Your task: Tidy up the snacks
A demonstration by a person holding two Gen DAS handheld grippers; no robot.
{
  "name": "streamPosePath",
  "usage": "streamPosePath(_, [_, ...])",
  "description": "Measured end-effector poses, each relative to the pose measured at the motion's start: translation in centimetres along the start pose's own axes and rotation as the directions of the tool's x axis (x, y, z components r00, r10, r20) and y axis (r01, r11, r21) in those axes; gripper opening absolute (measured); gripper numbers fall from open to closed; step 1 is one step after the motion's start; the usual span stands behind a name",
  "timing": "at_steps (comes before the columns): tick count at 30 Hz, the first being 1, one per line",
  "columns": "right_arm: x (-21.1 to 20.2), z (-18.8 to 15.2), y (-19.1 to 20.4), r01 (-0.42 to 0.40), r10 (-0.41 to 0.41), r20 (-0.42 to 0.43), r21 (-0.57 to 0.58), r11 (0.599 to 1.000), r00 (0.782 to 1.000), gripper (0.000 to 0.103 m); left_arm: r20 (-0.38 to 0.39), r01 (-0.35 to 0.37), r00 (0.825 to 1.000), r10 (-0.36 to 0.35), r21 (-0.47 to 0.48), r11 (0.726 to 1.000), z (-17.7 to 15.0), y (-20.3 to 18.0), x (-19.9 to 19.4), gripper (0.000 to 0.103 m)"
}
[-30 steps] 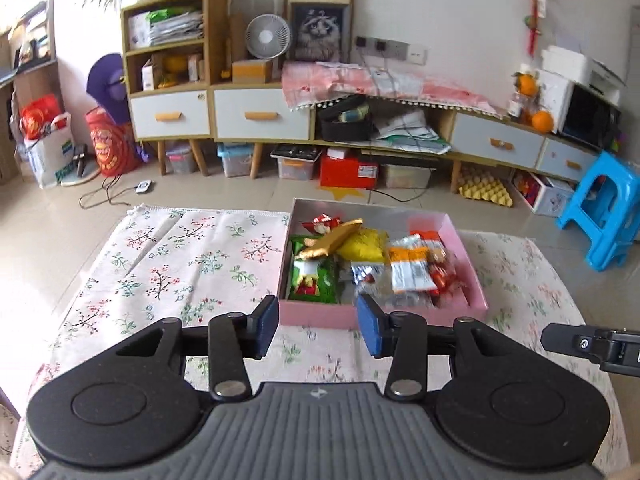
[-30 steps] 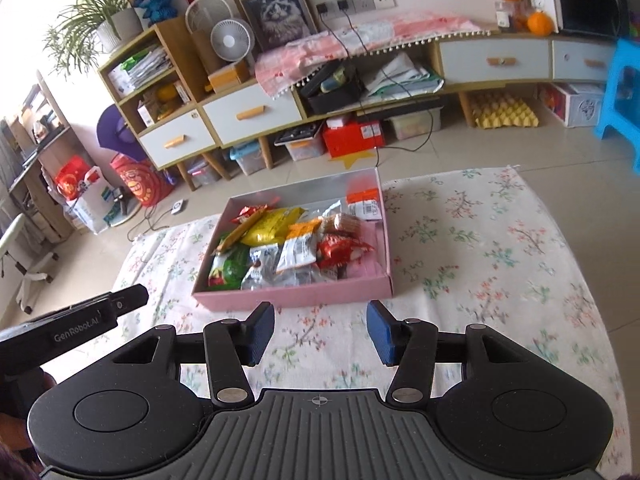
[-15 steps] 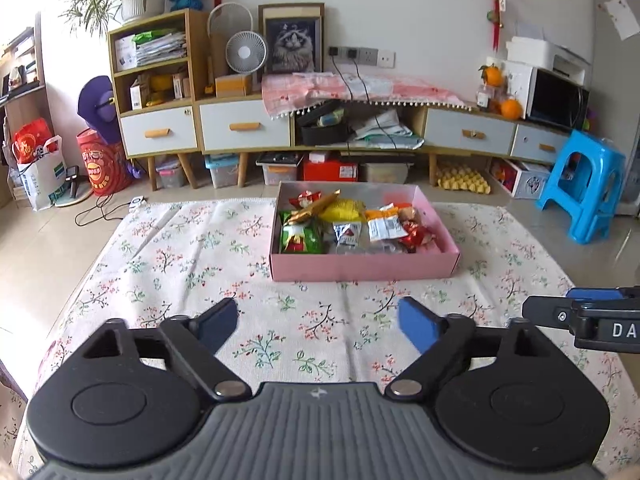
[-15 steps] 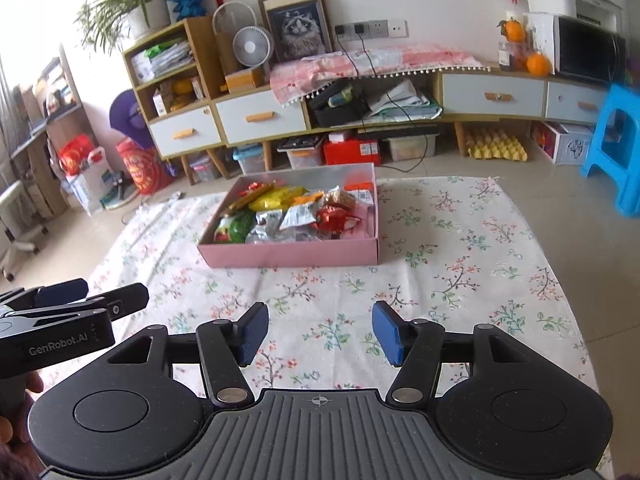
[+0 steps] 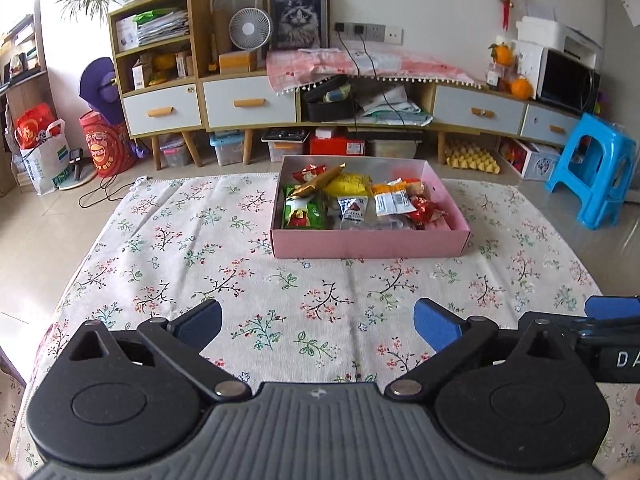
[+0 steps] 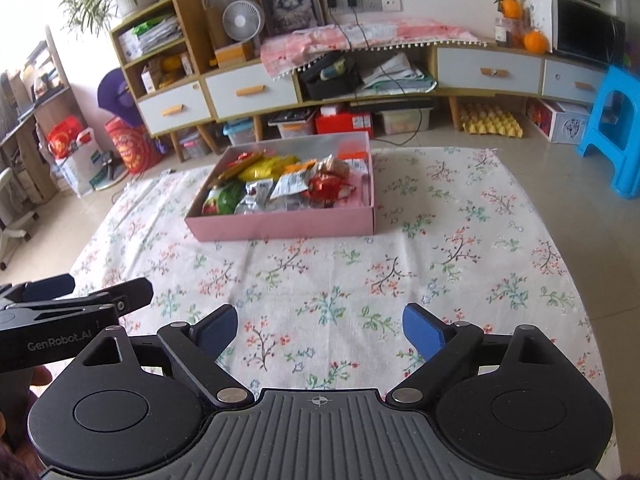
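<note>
blue stool [image 6: 616, 128] cut off at edge, snack labels [image 5: 394, 203] unreadable

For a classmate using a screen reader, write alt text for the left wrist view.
A pink box full of snack packets sits on a floral tablecloth, beyond the left tongs, whose jaws are opening with nothing between them. Cabinets line the wall behind.

The left gripper [image 5: 318, 324] and the right gripper [image 6: 319, 330] both point forward and downward, side by side. The jaws of each are opening wide, with nothing between them.
</note>
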State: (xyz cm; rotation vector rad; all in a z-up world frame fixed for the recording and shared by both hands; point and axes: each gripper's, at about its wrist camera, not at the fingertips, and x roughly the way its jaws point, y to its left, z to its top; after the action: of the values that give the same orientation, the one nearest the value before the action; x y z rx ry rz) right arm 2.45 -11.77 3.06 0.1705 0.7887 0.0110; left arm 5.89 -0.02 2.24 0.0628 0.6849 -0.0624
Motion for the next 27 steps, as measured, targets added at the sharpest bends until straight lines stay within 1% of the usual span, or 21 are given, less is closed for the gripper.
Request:
streamPosePath(13, [0.15,-0.04,0.27,0.01,-0.01,-0.006,-0.004,1.0,1.0,0.092,-0.027,0.004,1.0,-0.005,-0.028,1.0,0.09,0.38,-0.1,0.102])
streamPosePath(21, [0.31,-0.19,0.52,0.016,-0.016,-0.014,-0.015,1.0,1.0,0.092,-0.067,0.007,0.998,-0.01,-0.041,0.999,0.08,0.41,0.19,0.102])
streamPosePath(27, [0.37,-0.21,0.44,0.019,-0.019,-0.016,-0.013,1.0,1.0,0.092,-0.072,0.006,0.997,-0.009,-0.041,0.999,0.05,0.4,0.16,0.102])
